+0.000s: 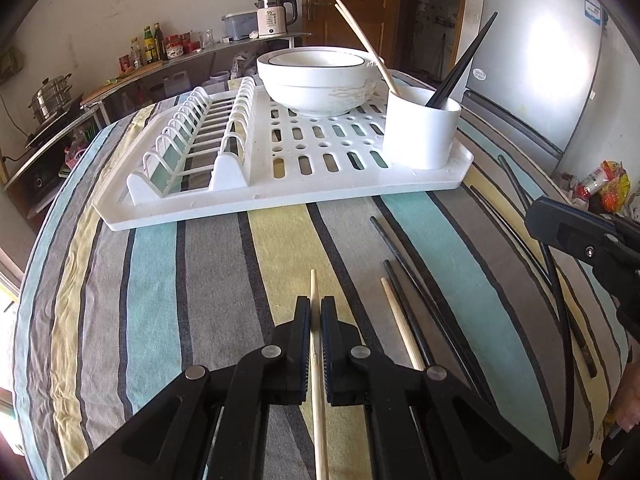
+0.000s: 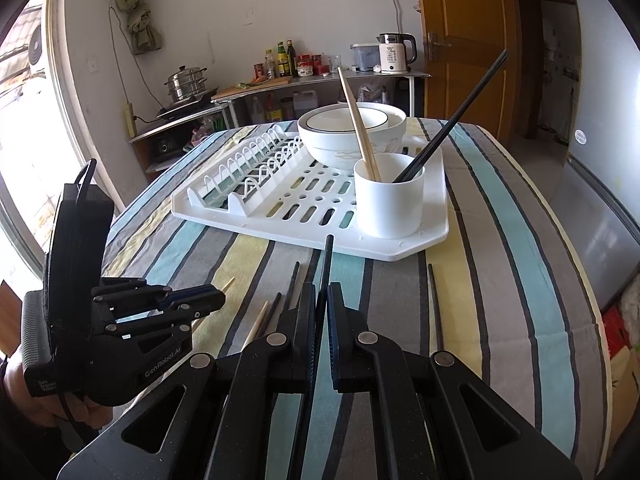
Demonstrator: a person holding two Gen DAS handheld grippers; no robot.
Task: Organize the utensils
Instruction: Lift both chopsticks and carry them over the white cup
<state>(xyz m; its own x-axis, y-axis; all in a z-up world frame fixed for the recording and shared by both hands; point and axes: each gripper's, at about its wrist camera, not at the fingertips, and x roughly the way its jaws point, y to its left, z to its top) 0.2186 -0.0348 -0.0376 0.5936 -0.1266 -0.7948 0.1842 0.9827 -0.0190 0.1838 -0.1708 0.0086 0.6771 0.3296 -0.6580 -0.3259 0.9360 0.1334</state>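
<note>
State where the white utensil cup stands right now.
In both wrist views the white utensil cup stands upright on the drying rack's near right corner, beside the stacked bowls.

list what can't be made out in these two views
- Bottom of the white utensil cup: its wall hides the lower ends of the chopsticks standing in it, in both views.
- Wooden chopstick in the left claw: its rear end is cut off by the bottom edge of the left wrist view.
- Black chopstick in the right claw: its rear runs under the claw body in the right wrist view.
- Kettle label: too small to read.
</note>
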